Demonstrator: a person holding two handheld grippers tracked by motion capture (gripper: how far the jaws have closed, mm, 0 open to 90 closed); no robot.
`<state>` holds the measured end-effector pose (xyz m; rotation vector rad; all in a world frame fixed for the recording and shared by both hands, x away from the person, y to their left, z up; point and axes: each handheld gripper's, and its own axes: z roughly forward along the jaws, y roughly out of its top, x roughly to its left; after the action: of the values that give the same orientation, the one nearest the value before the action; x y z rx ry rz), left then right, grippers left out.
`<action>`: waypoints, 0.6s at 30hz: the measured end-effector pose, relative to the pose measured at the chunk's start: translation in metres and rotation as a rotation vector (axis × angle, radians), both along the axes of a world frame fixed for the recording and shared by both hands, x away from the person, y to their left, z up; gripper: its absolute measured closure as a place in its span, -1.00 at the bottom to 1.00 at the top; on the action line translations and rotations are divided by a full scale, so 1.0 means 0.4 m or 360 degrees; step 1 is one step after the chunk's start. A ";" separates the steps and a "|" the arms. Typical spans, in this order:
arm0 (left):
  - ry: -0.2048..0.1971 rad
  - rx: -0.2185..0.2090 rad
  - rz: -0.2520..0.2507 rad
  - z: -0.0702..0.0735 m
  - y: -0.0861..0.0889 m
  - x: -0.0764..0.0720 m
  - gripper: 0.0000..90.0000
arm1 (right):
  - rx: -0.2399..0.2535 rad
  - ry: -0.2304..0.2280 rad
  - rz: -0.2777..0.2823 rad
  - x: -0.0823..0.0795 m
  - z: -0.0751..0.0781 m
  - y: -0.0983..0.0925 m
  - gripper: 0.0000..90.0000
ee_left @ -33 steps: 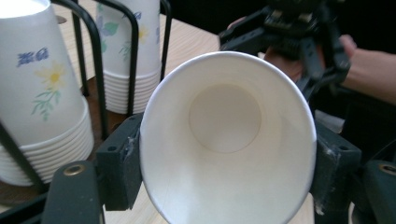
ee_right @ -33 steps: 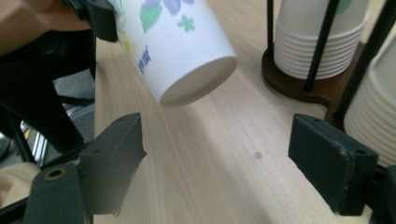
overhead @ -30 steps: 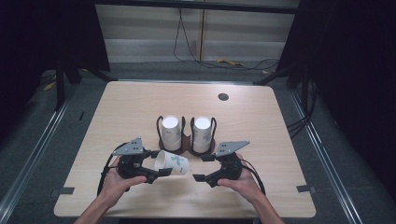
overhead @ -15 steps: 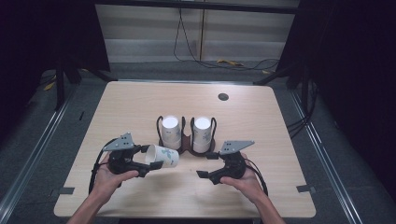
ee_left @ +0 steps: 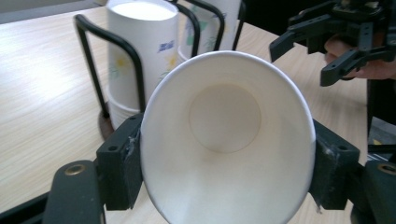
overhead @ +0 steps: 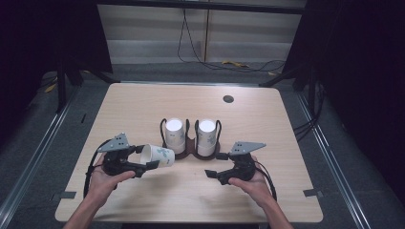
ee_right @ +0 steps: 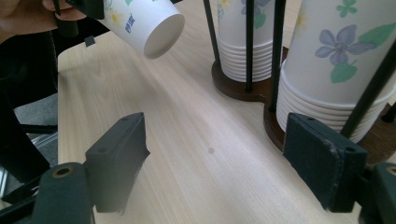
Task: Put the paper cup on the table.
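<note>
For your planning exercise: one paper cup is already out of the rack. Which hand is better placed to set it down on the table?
Left. The left gripper is shut on the cup, held on its side above the table. The right gripper is open with nothing between its fingers.

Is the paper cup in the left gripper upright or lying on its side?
On its side. The paper cup, clamped by the left gripper, lies roughly level, and the left gripper view looks straight into its empty inside.

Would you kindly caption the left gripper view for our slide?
Left gripper clamps a paper cup on its side, mouth toward camera, before the cup rack.
</note>
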<state>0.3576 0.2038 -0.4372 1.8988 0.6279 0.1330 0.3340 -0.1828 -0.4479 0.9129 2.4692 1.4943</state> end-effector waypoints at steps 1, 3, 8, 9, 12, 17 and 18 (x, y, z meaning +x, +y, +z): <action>0.0001 0.0006 0.0017 0.000 0.006 0.001 -0.42 | 0.0003 0.0000 -0.0003 -0.001 0.000 -0.002 -0.51; 0.0008 0.0020 0.0042 0.001 0.016 0.005 -0.42 | 0.0013 -0.0002 -0.0004 -0.003 -0.001 -0.007 -0.51; -0.0001 0.0064 0.0110 -0.002 0.030 0.009 -0.42 | 0.0016 -0.0007 -0.0018 0.000 -0.003 -0.012 -0.51; -0.0006 0.0071 0.0125 -0.001 0.033 0.010 -0.42 | 0.0019 -0.0006 -0.0019 0.002 -0.004 -0.012 -0.51; 0.0000 0.0059 0.0163 0.002 0.047 0.013 -0.42 | 0.0019 -0.0001 -0.0018 0.003 -0.006 -0.012 -0.51; 0.0022 0.0120 0.0198 0.006 0.065 0.015 -0.42 | 0.0015 -0.0004 -0.0019 0.004 -0.006 -0.016 -0.51; 0.0030 0.0106 0.0215 0.006 0.068 0.016 -0.42 | 0.0012 -0.0002 -0.0019 0.004 -0.006 -0.017 -0.51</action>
<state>0.3642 0.2310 -0.4347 1.9234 0.7731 0.2251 0.3357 -0.1896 -0.4504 0.9257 2.4543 1.5014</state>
